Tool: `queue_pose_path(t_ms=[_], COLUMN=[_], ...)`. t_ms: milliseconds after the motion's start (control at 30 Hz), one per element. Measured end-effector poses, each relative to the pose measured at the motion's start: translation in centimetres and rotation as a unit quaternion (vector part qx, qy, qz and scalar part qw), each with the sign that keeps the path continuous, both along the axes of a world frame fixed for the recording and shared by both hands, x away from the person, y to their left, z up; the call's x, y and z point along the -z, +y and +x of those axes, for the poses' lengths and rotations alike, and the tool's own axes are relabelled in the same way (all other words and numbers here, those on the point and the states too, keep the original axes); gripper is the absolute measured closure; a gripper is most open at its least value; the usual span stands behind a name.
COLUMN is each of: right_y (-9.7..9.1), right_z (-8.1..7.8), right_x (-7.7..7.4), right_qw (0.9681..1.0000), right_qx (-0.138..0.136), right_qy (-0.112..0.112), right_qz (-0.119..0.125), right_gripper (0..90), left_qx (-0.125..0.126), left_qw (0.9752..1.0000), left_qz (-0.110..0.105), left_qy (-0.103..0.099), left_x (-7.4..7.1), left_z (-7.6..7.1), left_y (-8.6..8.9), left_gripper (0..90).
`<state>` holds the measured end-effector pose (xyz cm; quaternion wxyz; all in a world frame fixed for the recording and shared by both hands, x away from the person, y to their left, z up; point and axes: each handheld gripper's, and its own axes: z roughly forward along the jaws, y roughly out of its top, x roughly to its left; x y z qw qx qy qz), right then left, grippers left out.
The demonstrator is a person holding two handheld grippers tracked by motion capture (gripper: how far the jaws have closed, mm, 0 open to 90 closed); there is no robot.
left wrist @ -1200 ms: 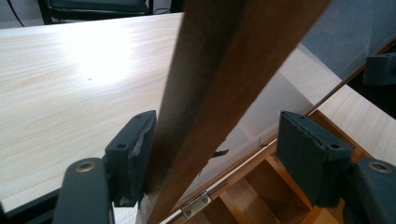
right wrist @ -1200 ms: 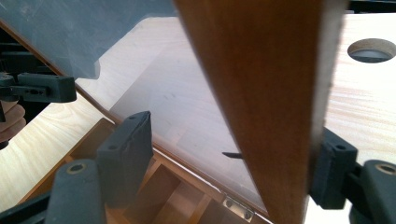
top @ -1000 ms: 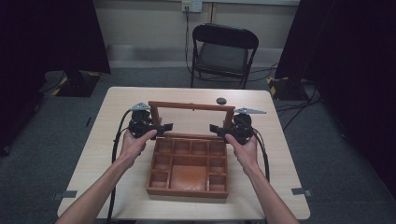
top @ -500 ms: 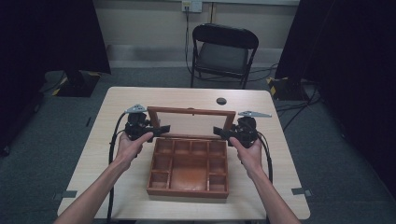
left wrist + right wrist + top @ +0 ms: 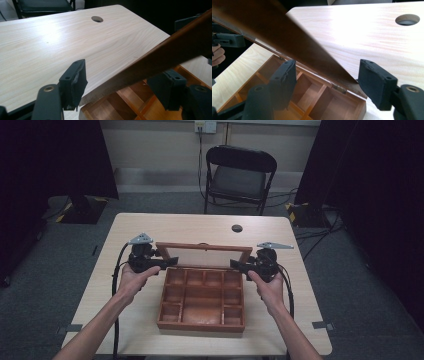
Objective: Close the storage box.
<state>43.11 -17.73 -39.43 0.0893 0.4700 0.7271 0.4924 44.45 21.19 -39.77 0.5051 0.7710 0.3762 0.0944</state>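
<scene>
a: status on the box?

b: wooden box [image 5: 201, 297] sits centre-low in the high view, compartments facing up. its lid [image 5: 202, 254] stands raised at the far edge, glass pane showing the table [image 5: 150, 227] through it.

a: hands?

b: both forearms come in from the bottom edge, angled outward, wrists level. left gripper [image 5: 167, 263] is at the lid's left end, mid-left of frame, jaws pointing right. right gripper [image 5: 239, 266] mirrors it at the lid's right end, jaws pointing left.

a: grip state, left?

b: in the left gripper view the lid frame [image 5: 160, 58] crosses diagonally between the jaws. jaws just opened a bit. right pad sits right under the wood; the left pad stands clear of it. i read it as not clamped.

a: right?

b: right gripper view: lid edge [image 5: 294, 42] runs down between the jaws, its corner just beside the right pad, gap on the left side. looks loose, part open, nothing pinched.

a: anything else on the table?

b: cable hole [image 5: 237, 228] upper centre. chair [image 5: 240, 172] beyond the table, top of frame.
</scene>
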Motion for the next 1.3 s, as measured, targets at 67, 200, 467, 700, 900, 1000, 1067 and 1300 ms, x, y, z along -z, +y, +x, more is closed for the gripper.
queue_pose_path(t_ms=[67,200,467,700,900,1000,1067,1300], right_y=[-0.1,-0.5,-0.9,-1.2,-1.9,-2.9,-3.3,-3.9], right_z=[-0.2,-1.0,-2.1,-3.0,-3.9,-4.1,-4.2,-4.4], right_x=[0.1,0.4,0.5,0.5,0.6,0.5,0.4,0.6], right_qw=[1.0,1.0,0.9992,0.9984,0.9977,0.9981,0.9982,0.9968], right_qx=[-0.002,-0.002,0.004,0.003,0.0,0.006,0.01,0.016], right_qy=[0.0,-0.005,-0.029,-0.031,-0.023,-0.013,-0.014,-0.013], right_qz=[-0.001,-0.007,-0.028,-0.046,-0.064,-0.06,-0.058,-0.077], right_gripper=[28.0,26.2,23.4,22.2,22.3,22.3,24.2,26.9], left_qx=[0.007,0.016,0.009,0.012,0.03,0.027,0.022,0.022], left_qw=[0.9999,0.9998,0.9998,0.9997,0.9991,0.9994,0.9995,0.9995], left_qz=[-0.005,-0.004,-0.008,-0.002,-0.003,0.002,-0.003,0.003], left_qy=[0.005,0.013,0.014,0.02,0.028,0.023,0.022,0.022], left_x=[0.1,0.2,0.5,0.7,0.9,0.8,0.8,0.8], left_z=[-0.1,-0.5,-1.3,-2.0,-2.3,-2.4,-2.6,-2.9], left_y=[0.1,0.2,1.1,1.0,1.1,1.0,1.0,1.0], left_gripper=[30.7,30.5,24.8,23.0,21.6,21.5,21.2,19.8])
